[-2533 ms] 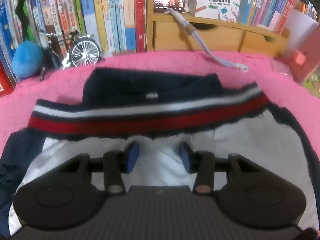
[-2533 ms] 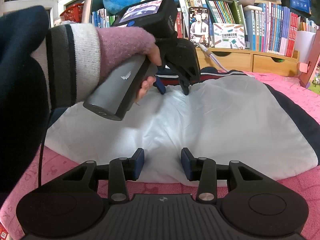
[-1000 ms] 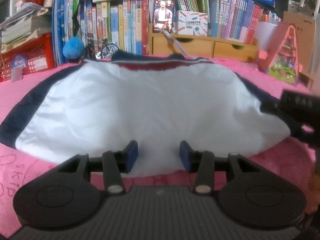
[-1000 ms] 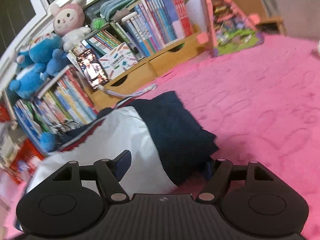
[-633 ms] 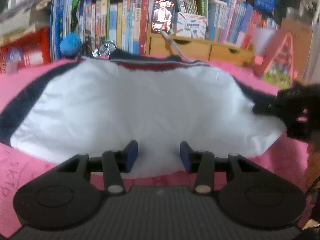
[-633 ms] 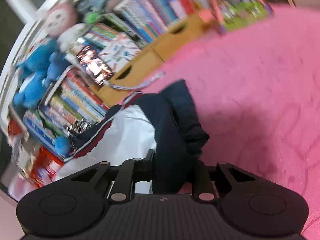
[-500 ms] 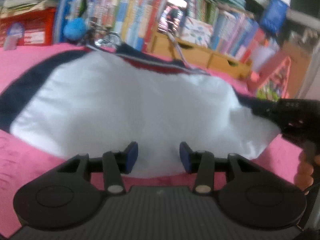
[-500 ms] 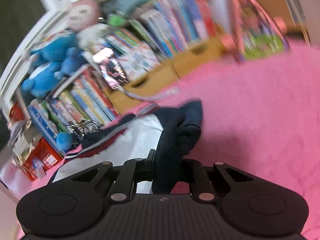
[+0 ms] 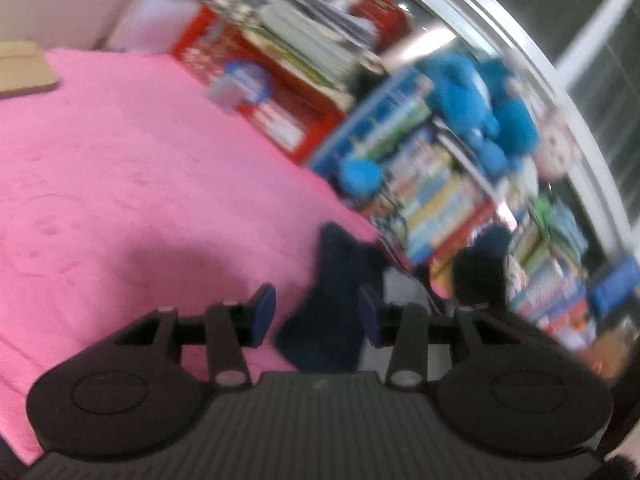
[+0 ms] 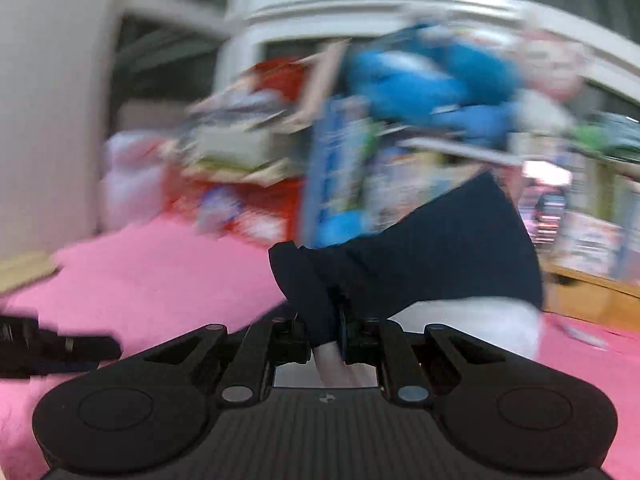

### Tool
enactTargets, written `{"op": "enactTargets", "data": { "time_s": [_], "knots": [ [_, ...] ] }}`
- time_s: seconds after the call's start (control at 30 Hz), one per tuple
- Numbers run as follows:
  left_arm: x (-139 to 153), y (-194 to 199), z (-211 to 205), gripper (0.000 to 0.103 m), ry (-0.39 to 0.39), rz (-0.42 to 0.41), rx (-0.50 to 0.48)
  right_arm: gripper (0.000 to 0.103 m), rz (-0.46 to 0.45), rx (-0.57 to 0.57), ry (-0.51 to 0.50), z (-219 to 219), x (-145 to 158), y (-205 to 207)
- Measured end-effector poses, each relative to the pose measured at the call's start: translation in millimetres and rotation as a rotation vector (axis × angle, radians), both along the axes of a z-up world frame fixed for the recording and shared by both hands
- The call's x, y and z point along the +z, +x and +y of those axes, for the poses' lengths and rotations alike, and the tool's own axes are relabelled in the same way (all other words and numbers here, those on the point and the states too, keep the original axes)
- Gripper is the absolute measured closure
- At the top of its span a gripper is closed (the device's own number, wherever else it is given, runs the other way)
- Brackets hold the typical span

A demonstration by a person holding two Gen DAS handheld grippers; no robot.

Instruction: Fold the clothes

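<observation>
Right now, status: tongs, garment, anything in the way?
Right tongs shut on navy sleeve, lifted off the pink cover. Left tongs open around the other sleeve, no pinch visible. Nothing in the way; views blurred.

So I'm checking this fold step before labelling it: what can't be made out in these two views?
- Left wrist view: whether the left gripper touches the navy sleeve between its open jaws; motion blur.
- Right wrist view: most of the garment, hidden behind the lifted navy sleeve pinched in the right gripper.
- Both views: books and blue plush toys on the shelves, smeared by blur.
- Pink cover: its near stretch, hidden by each gripper's body.
</observation>
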State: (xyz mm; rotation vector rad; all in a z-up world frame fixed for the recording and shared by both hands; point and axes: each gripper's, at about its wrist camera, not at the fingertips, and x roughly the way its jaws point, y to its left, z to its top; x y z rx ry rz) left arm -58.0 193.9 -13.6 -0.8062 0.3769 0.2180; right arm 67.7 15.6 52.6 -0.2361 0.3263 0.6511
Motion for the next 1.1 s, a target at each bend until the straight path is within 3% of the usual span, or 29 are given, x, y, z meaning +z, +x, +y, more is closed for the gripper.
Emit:
{"op": "enactTargets", "data": {
  "time_s": [0.07,0.17,0.23,0.3,0.47,0.63,0.73,0.83,0.87,0.9,0.93,1.0,1.1],
  "knots": [
    [-4.4,-3.9,10.3,0.060,-0.034,-0.003,0.007,0.089,0.001,0.070,-0.078,27.0,-17.3,-7.3],
    [-6.3,-1.7,12.8,0.055,-0.061,-0.024,-0.033,0.080,-0.032,0.100,-0.154,36.2,-32.4,-25.0],
    [-5.7,0.8,10.8,0.052,-0.083,-0.048,-0.080,0.055,-0.049,0.097,-0.159,27.9,-33.5,-35.4],
    [-5.5,2.8,5.9,0.049,-0.121,-0.077,-0.133,0.039,-0.059,0.086,-0.140,12.7,-30.3,-44.9],
    [-8.9,16.8,-20.5,0.037,-0.191,-0.087,-0.280,0.027,-0.075,-0.018,-0.126,-43.8,-31.3,-69.1],
    [-15.7,52.8,-48.7,0.033,-0.166,-0.018,-0.308,0.027,0.001,-0.192,-0.123,-90.3,-51.6,-75.6],
    [-25.9,77.6,-50.1,0.032,-0.188,0.002,-0.260,0.027,0.107,-0.265,-0.072,-105.9,-61.5,-66.1],
    [-35.4,97.6,-50.0,0.035,-0.219,0.024,-0.206,0.027,0.153,-0.285,-0.025,-106.0,-65.5,-53.3],
    [-34.5,100.5,-51.5,0.041,-0.209,0.026,-0.182,0.028,0.159,-0.287,-0.023,-102.3,-66.6,-47.2],
    [-31.6,99.9,-53.8,0.065,-0.172,0.025,-0.159,0.038,0.168,-0.290,-0.033,-99.0,-68.3,-40.5],
    [-28.5,98.9,-56.2,0.081,-0.131,0.024,-0.136,0.063,0.177,-0.292,-0.043,-95.6,-70.0,-33.8],
    [-23.8,94.0,-59.2,0.091,-0.068,0.003,-0.099,0.073,0.202,-0.298,-0.032,-96.7,-69.2,-25.7],
    [-14.0,70.6,-65.5,0.092,-0.010,-0.049,-0.056,0.074,0.161,-0.308,-0.038,-103.3,-64.3,-27.8]
  ]
}}
